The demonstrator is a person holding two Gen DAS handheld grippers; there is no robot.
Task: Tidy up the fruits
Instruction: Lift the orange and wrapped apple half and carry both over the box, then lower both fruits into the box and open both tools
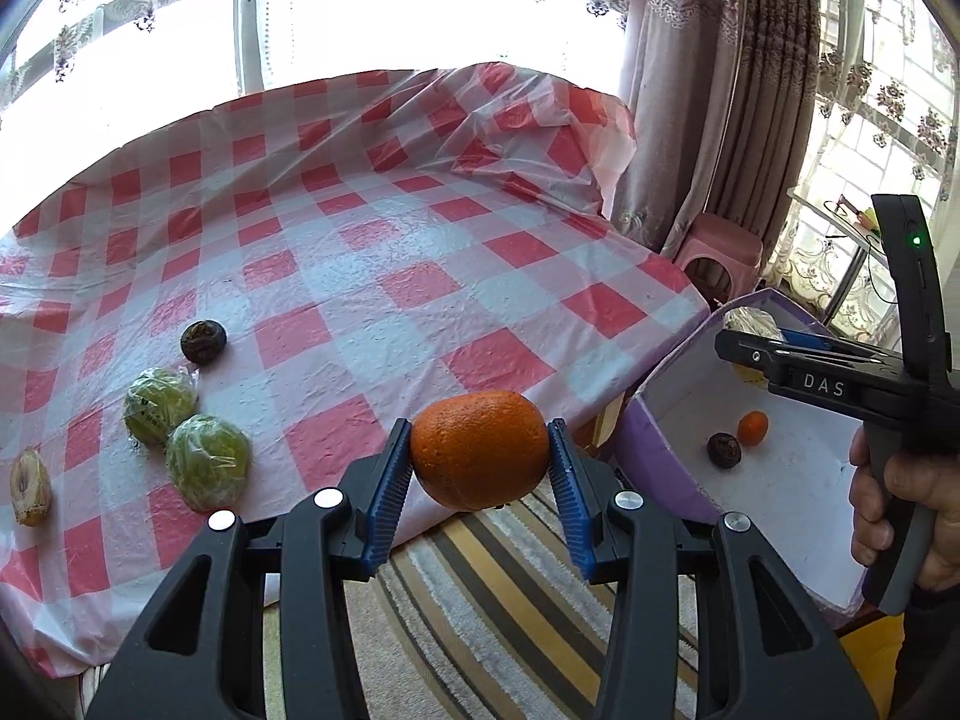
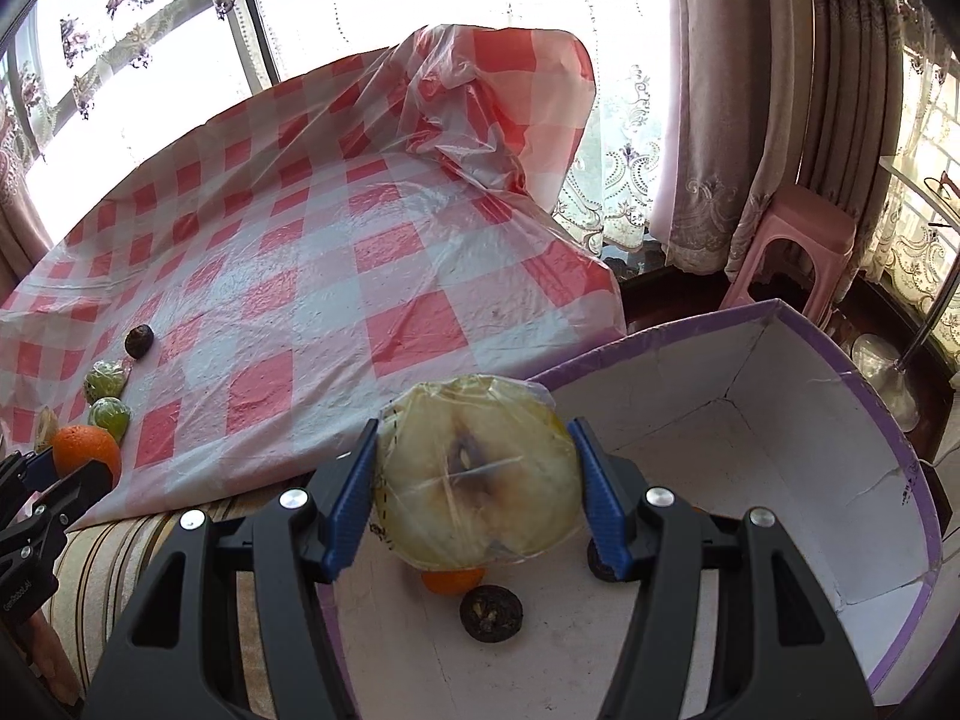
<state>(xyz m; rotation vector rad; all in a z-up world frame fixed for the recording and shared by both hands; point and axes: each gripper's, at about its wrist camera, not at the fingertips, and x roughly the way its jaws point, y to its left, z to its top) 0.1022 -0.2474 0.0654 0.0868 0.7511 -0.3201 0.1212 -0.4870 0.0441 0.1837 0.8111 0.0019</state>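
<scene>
My left gripper [image 1: 480,456] is shut on an orange [image 1: 479,449], held in the air just off the table's near edge, left of the purple box [image 1: 654,456]. My right gripper [image 2: 477,468] is shut on a plastic-wrapped cut yellow fruit [image 2: 477,468], held over the box's [image 2: 900,438] white inside. In the box lie a small orange [image 2: 453,581] and a dark round fruit [image 2: 491,612]. On the checked tablecloth [image 1: 372,276] remain two wrapped green fruits [image 1: 159,405] [image 1: 207,461], a dark fruit [image 1: 204,342] and a cut yellow piece [image 1: 30,486].
A pink stool [image 2: 792,246] and curtains [image 1: 720,90] stand behind the box. A striped rug [image 1: 480,600] covers the floor between table and box. The cloth is bunched up at the far right corner [image 2: 498,108]. A hand [image 1: 900,516] grips the right tool's handle.
</scene>
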